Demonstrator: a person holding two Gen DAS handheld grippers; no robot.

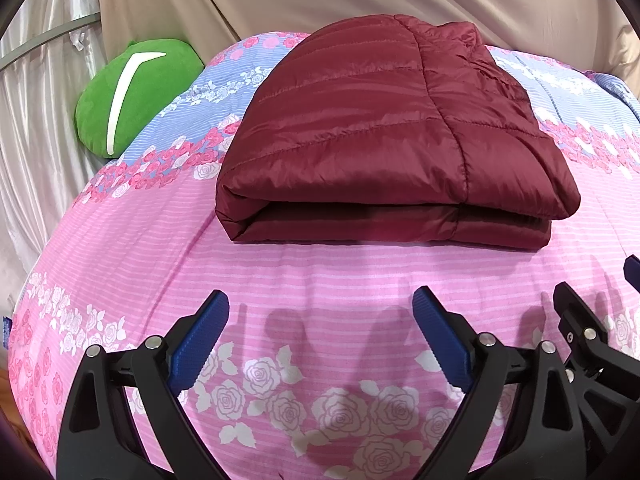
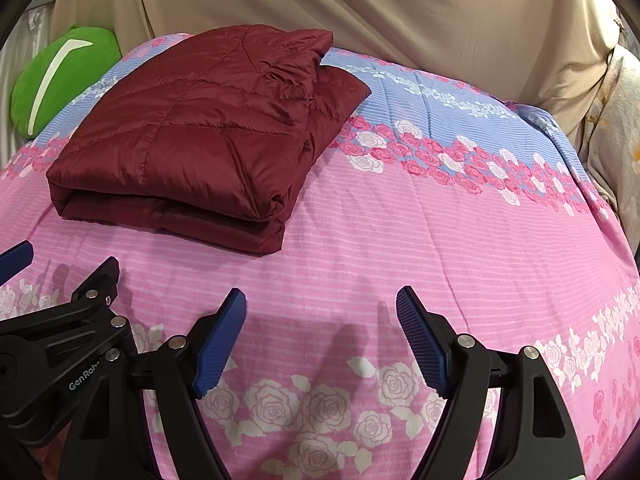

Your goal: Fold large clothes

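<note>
A dark red quilted jacket [image 1: 380, 132] lies folded into a thick flat bundle on the pink flowered bedspread [image 1: 320, 280]. In the right wrist view the same jacket [image 2: 200, 136] sits at the upper left, its folded edge toward me. My left gripper [image 1: 322, 304] hovers open over the bedspread, a short way in front of the jacket, nothing between its blue pads. My right gripper [image 2: 322, 300] is open too, empty, just right of the left one and nearer than the jacket's right corner. Neither gripper touches the jacket.
A green cushion [image 1: 132, 96] with a white stripe rests at the bed's far left corner. Beige cloth [image 2: 400, 12] hangs behind the bed. The bedspread [image 2: 460, 240] stretches bare to the right of the jacket, and its edge drops off at the far right.
</note>
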